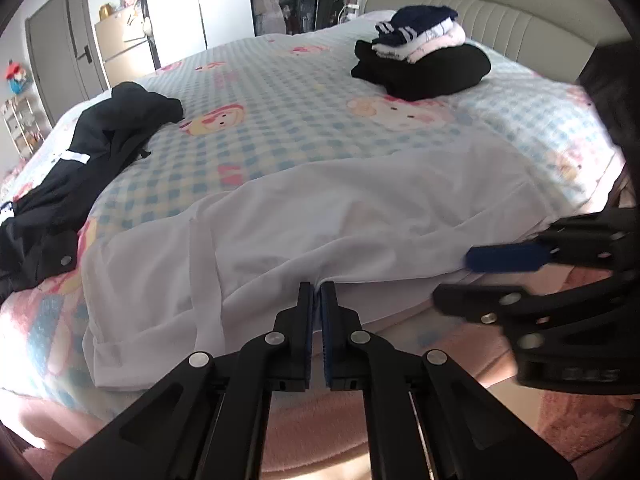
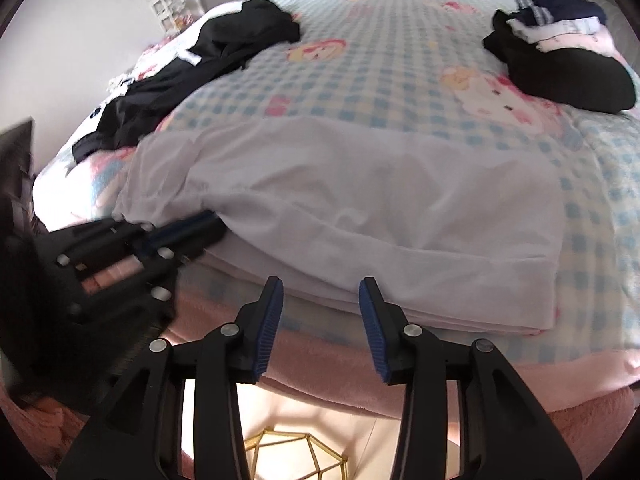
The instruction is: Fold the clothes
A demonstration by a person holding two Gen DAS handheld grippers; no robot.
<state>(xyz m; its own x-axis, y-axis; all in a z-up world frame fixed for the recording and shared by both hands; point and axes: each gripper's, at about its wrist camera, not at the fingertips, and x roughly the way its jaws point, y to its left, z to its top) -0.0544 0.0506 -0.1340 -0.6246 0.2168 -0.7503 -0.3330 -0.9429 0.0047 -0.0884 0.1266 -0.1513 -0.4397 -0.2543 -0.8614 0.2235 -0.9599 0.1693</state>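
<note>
Where left gripper (image 1: 317,292) jaws pinch white garment (image 1: 320,216) hem, contact hidden; right gripper (image 2: 321,292) agape.

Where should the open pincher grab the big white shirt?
Probably the near hem of the white shirt, approached from the bed's edge. The hem hangs just ahead of the open right gripper, and the left gripper already pinches that same edge.
</note>
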